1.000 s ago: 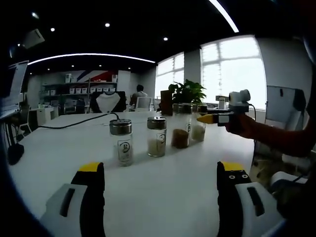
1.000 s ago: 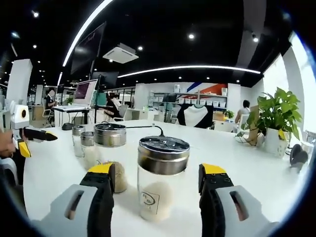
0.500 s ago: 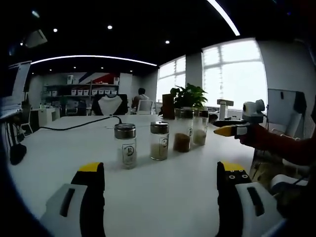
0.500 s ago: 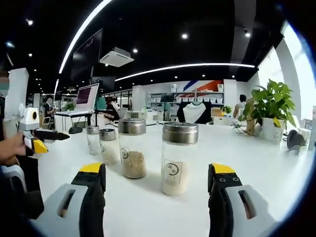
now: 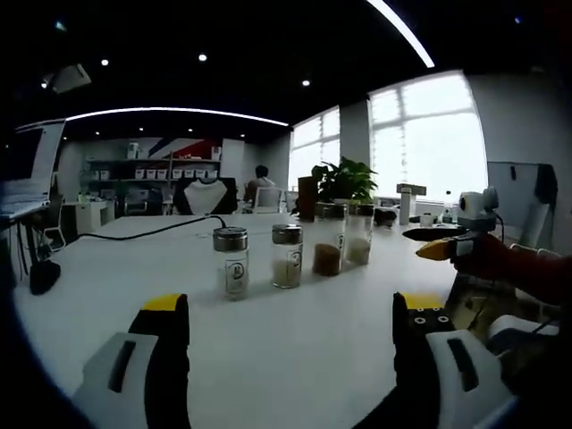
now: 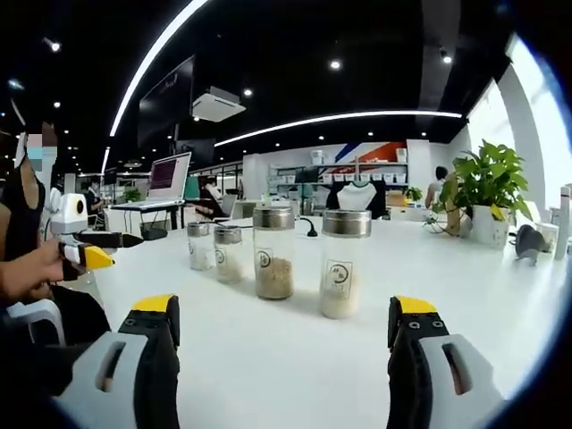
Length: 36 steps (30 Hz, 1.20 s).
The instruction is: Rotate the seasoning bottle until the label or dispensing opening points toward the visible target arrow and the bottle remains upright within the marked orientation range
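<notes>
Four glass seasoning bottles with metal lids stand upright in a row on the white table (image 5: 295, 357). In the left gripper view the nearest is a pale-filled bottle (image 5: 231, 262), then a second pale one (image 5: 287, 256), a brown-filled one (image 5: 327, 248) and the far one (image 5: 359, 237). My left gripper (image 5: 292, 306) is open, well short of the row. From the other end, my right gripper (image 6: 284, 306) is open, with the white-filled bottle (image 6: 345, 264) and brown-filled bottle (image 6: 273, 253) ahead of it. The right gripper (image 5: 431, 242) hangs at the right; the left gripper (image 6: 112, 248) at the left.
A potted plant (image 5: 341, 179) stands behind the row, also seen as the plant (image 6: 487, 192). A black cable (image 5: 152, 231) crosses the far table and a dark object (image 5: 43, 275) lies at the left edge. A person's hand (image 6: 27, 268) holds the left gripper. Bare tabletop (image 6: 268, 357) lies before both grippers.
Both grippers have drawn back from the row. A second ago the white-filled bottle stood between the right gripper's open jaws; now it stands well ahead. The bottles have not moved.
</notes>
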Motion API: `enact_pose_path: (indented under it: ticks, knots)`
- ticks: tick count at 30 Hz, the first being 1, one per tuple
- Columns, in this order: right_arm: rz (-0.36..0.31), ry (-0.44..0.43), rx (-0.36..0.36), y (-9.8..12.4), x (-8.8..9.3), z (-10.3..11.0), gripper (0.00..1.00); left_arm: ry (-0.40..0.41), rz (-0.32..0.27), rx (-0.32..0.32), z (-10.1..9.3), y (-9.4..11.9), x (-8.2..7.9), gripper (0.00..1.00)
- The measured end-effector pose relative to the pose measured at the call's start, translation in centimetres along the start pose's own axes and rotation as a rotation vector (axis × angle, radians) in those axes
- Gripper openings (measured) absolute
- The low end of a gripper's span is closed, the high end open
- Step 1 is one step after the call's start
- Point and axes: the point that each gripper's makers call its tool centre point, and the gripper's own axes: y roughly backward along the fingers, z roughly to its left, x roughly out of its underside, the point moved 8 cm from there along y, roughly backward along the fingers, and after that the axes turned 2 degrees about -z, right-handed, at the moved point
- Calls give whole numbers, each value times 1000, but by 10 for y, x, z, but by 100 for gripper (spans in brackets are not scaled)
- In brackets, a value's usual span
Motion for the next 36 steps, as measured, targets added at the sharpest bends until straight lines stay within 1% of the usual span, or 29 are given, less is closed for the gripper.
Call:
enact_pose_path:
  ticks: [2,5,9,13,14,16,18,21,24,26,27,28,29,30,33,36]
  knots:
    - [-1,10,5,7,2,5,99,0,-3,-5,-3,4,0,100]
    - [4,14,15,13,4,5,99,-8,-5,-1,-8,8,0,100]
    - [-15,9,19,24,2,13,99,-20,-5,3,-16,14,0,100]
    - [-3,15,23,32,4,19,99,-21,9,10,-21,18,3,100]
    - [8,23,20,35,6,21,99,-21,12,12,-23,20,4,100]
    - [11,33,25,38,7,22,99,-24,8,16,-25,22,4,100]
    - [-1,35,33,43,6,20,99,-24,4,19,-26,23,4,100]
    - [-15,16,40,44,2,17,99,-24,1,12,-28,25,3,100]
    - [-14,7,41,45,3,22,99,-26,-10,11,-32,28,2,100]
    - [-1,4,47,44,6,22,99,-18,-12,10,-35,30,3,100]
    - [19,-2,55,43,7,22,99,-14,-31,0,-36,30,3,100]
    - [14,-4,59,43,6,23,99,-20,-51,-7,-39,31,3,100]
    - [-10,-6,61,44,4,24,99,-21,-44,-4,-40,30,3,100]
    - [-17,-7,59,44,3,26,99,-23,-25,9,-43,29,3,100]
    - [-18,-7,53,41,1,30,99,-45,-26,14,-45,29,-1,100]
    - [-13,3,47,41,3,33,99,-42,-30,14,-43,30,-4,100]
